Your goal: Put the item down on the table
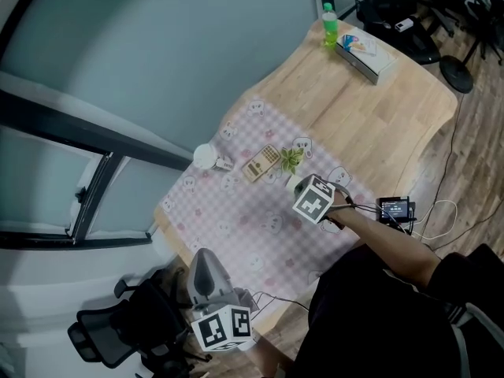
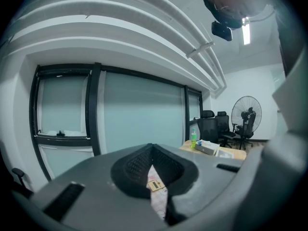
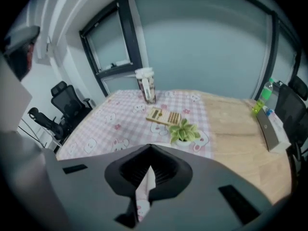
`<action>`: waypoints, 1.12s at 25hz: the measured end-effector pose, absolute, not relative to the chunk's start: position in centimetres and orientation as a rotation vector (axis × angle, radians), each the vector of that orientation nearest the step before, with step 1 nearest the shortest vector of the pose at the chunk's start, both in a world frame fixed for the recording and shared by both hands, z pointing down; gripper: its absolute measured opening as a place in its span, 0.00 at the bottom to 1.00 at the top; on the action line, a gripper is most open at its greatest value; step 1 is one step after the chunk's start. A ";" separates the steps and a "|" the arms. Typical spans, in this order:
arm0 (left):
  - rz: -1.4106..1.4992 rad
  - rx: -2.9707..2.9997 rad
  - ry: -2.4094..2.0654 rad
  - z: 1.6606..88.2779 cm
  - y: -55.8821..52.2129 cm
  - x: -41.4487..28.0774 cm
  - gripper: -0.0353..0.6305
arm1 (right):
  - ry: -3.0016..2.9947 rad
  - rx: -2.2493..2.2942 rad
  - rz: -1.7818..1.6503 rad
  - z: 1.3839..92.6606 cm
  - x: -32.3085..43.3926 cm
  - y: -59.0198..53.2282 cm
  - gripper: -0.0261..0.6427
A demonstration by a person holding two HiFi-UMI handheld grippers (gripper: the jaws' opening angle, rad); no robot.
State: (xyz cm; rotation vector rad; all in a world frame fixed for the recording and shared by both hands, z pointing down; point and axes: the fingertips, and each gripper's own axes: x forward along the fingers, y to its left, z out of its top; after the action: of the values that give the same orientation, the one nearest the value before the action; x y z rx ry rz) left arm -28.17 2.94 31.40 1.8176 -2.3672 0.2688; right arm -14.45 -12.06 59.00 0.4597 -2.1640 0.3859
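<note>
A small potted green plant (image 1: pixel 291 161) (image 3: pixel 183 131) stands upright on the pink checked cloth (image 1: pixel 236 219) in the middle of the table. My right gripper (image 1: pixel 303 187) (image 3: pixel 147 170) hovers just on the near side of the plant, its jaws shut with nothing between them. A wooden calculator-like block (image 1: pixel 261 164) (image 3: pixel 163 116) lies flat beside the plant. My left gripper (image 1: pixel 206 272) (image 2: pixel 153 170) is held at the table's near left corner, away from the plant. Its jaws are also shut and empty, and it points at the window.
A white cup (image 1: pixel 205 157) (image 3: pixel 146 85) stands at the cloth's window edge. A green bottle (image 1: pixel 329 24) and a tissue box (image 1: pixel 366 55) sit at the far wooden end. A small device with cables (image 1: pixel 395 209) rests on the right edge. An office chair (image 1: pixel 110 333) stands below left.
</note>
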 end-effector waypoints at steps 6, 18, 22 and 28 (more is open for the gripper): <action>0.278 1.816 -2.371 31.2 3.1 -28.0 0.05 | -2.634 0.514 0.332 43.9 -17.1 -12.5 0.06; 0.229 1.844 -2.410 28.7 2.6 -28.4 0.05 | -3.179 0.595 0.118 26.5 -13.5 -8.8 0.06; 0.203 1.841 -2.410 28.6 2.5 -28.5 0.05 | -3.196 0.613 0.113 26.1 -13.3 -8.8 0.06; 0.196 1.834 -2.412 28.5 2.7 -28.6 0.05 | -3.219 0.627 0.110 25.5 -13.2 -8.8 0.06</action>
State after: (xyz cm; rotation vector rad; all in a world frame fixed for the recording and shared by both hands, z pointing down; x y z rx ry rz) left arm -28.62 2.70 28.48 1.8336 -2.4117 0.1960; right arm -13.18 -8.78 25.46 0.6268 -3.2193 0.1100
